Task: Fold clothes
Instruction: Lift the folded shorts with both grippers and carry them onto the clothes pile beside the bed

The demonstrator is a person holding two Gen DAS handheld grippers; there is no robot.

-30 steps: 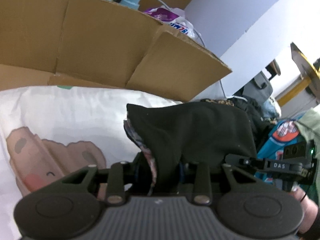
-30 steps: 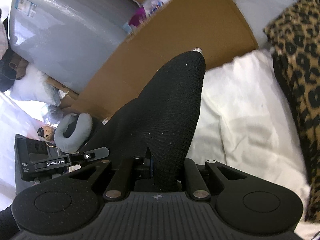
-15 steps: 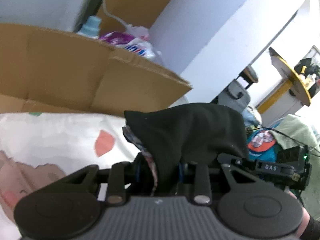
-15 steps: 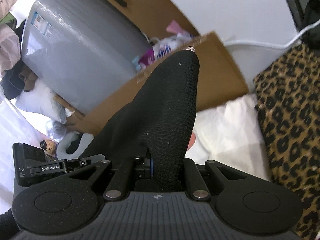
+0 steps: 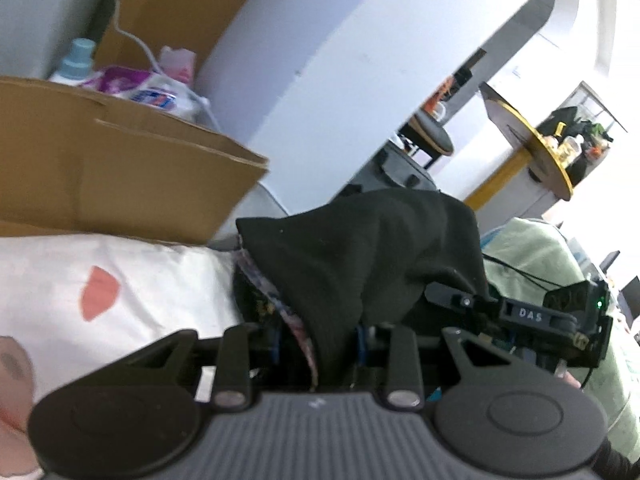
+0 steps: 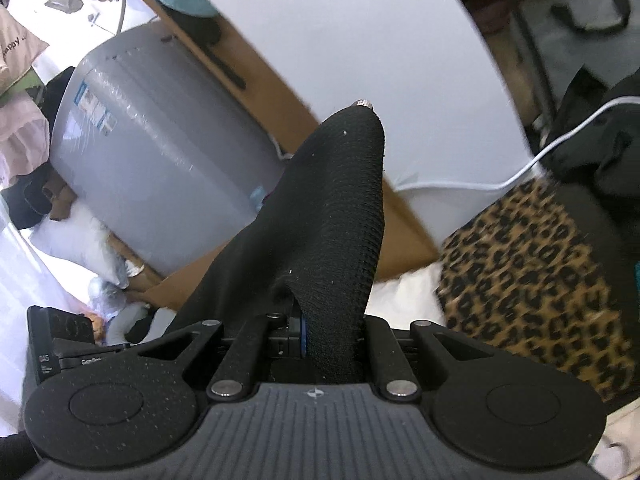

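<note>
- Left wrist view: the left gripper (image 5: 320,344) is clamped tight on a bunched black knit garment (image 5: 360,256), a patterned lining edge peeking out at its left.
- The cloth is up off the white cartoon-print bedsheet (image 5: 120,280), arching rightward to the other gripper's body.
- Brown cardboard box flap (image 5: 120,168) behind, with a blue-capped bottle (image 5: 76,60) above it.
- Right wrist view: the right gripper (image 6: 332,340) is closed on the same black knit (image 6: 328,216), which rears up in a tall peak.
- Leopard-print fabric (image 6: 528,280) lies to the right, and a large grey wrapped appliance (image 6: 152,168) stands to the left.
</note>
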